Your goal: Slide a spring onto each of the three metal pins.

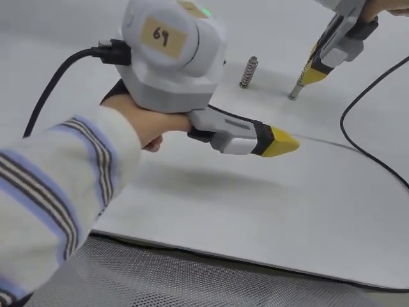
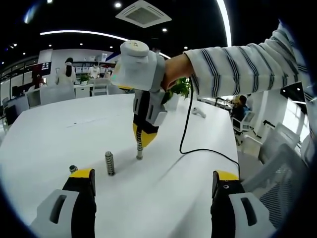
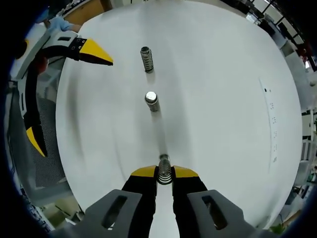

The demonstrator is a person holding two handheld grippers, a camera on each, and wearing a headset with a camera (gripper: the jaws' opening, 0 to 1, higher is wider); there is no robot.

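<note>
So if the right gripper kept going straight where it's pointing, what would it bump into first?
Most likely the table. The right gripper, shut on a spring, points steeply down with its tips close above the white top. Another pin stands further along, probably out of its line.

Three metal pins [image 3: 151, 99] are standing in a row on the white worktop [image 3: 223, 124], the right tool's [image 3: 165, 172] coiled spring [image 3: 164, 166] sitting over the nearest.
</note>
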